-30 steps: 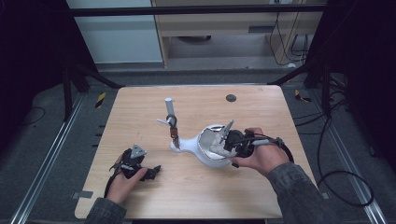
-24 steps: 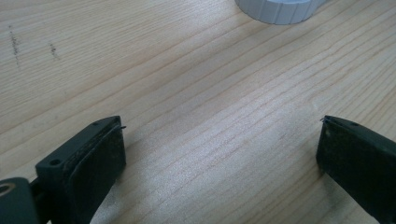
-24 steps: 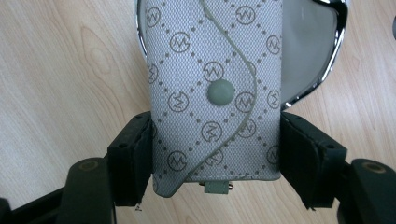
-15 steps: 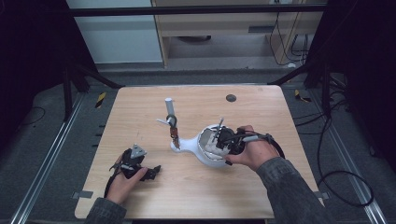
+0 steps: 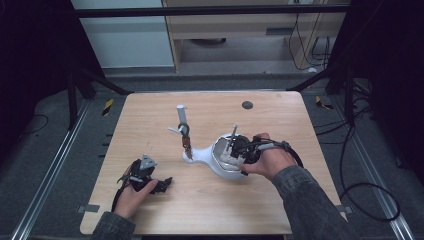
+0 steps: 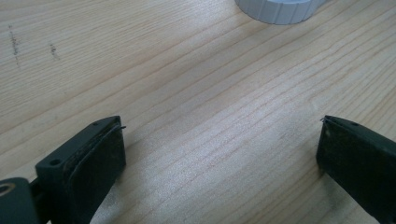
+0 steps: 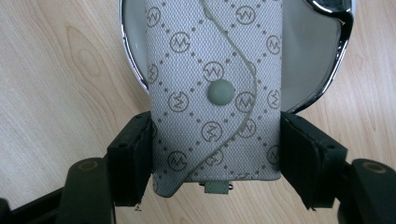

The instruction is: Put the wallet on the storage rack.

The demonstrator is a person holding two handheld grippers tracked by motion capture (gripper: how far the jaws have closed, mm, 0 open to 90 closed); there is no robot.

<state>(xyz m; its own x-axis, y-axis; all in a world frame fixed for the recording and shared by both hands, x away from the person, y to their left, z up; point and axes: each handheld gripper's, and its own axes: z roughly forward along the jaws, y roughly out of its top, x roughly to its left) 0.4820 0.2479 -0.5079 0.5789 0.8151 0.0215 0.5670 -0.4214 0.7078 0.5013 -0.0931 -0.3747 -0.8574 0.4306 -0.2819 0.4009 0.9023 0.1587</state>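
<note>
While our left gripper (image 5: 162, 184) has stayed where it was a second ago, low and left of centre in the high view on the wooden table (image 5: 280, 210), our right gripper (image 5: 235, 150) has moved a little leftward, further over the white bowl-like container (image 5: 220, 167) right of centre. Across the right gripper view, we see its jaws clenched on a grey patterned pouch (image 7: 215, 93) with a round snap button (image 7: 220, 91), gripping it by both side edges. That pouch hangs over the container's chrome rim (image 7: 338, 56), its upper part lying above the pale interior. Our left jaws stand released, wide apart over bare wood, with a ribbed white cap (image 6: 280, 9) at the top edge of that gripper's view.
</note>
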